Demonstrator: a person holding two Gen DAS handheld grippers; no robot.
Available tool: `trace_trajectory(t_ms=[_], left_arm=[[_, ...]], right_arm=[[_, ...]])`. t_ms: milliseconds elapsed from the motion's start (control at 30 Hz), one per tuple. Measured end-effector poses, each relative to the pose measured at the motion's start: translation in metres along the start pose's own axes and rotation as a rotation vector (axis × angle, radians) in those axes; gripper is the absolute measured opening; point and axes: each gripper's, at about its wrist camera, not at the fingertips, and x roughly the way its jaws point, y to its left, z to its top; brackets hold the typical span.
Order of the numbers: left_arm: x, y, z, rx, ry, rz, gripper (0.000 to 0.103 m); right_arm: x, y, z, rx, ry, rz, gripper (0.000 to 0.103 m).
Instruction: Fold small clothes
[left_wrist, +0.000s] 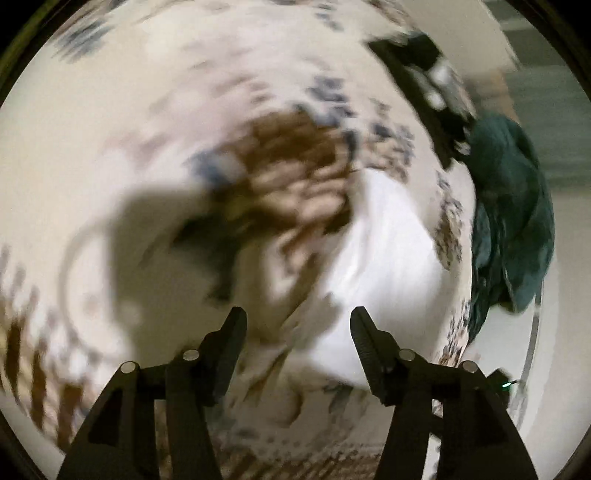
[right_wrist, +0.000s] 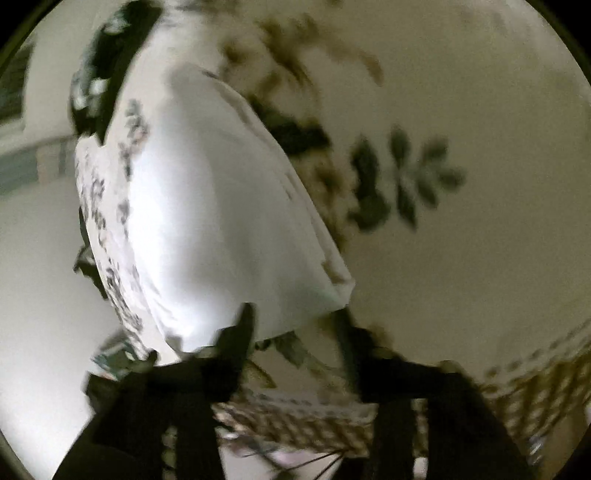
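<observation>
A white garment (right_wrist: 221, 221) is seen on the floral bedspread (left_wrist: 129, 110), a teal cloth (left_wrist: 517, 221) beside it; both grippers' fingers (left_wrist: 232, 332) are spread, empty.

Both views blurred w/ motion. A cream bedspread (left_wrist: 110, 155) w/ brown and grey-blue floral print fills most of each frame; woven brown border at bottom. Pale floor (right_wrist: 33, 295) at left of the right wrist view. Grey-green wall strip (left_wrist: 546, 96) at upper right of the left wrist view. Light dim, warm.
</observation>
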Motion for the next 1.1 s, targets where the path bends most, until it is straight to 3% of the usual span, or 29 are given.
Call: trace_trajectory(t_ms=[167, 233, 300, 367, 400, 433, 733, 833, 967, 1100], left_arm=[[0.065, -0.042, 0.050, 0.143, 0.073, -0.013, 0.056], [0.076, -0.054, 0.064, 0.190, 0.051, 0.012, 0.047], [0.074, -0.067, 0.075, 0.232, 0.011, 0.004, 0.002], [0.069, -0.076, 0.082, 0.267, -0.015, -0.003, 0.002], [0.066, -0.079, 0.084, 0.274, -0.028, -0.020, 0.002], [0.064, -0.083, 0.087, 0.284, -0.039, -0.027, 0.002], [0.064, -0.097, 0.106, 0.290, -0.048, -0.086, 0.002], [0.072, -0.113, 0.114, 0.337, -0.053, -0.085, 0.002], [0.098, -0.124, 0.128, 0.399, -0.021, -0.034, 0.002], [0.125, -0.109, 0.139, 0.374, 0.062, 0.015, 0.002]], right_arm=[[-0.029, 0.035, 0.033, -0.142, -0.141, -0.073, 0.054], [-0.024, 0.043, 0.056, -0.141, -0.155, -0.061, 0.054], [-0.014, 0.054, 0.083, -0.152, -0.177, -0.052, 0.054], [-0.004, 0.065, 0.102, -0.194, -0.197, -0.054, 0.050], [-0.001, 0.071, 0.110, -0.214, -0.214, -0.052, 0.021], [0.002, 0.076, 0.115, -0.220, -0.228, -0.062, 0.003], [-0.020, 0.071, 0.107, -0.174, -0.346, -0.076, 0.002], [-0.027, 0.072, 0.107, -0.188, -0.374, -0.086, 0.002], [-0.031, 0.074, 0.115, -0.190, -0.394, -0.094, 0.002], [-0.014, 0.066, 0.131, -0.163, -0.335, -0.112, 0.002]])
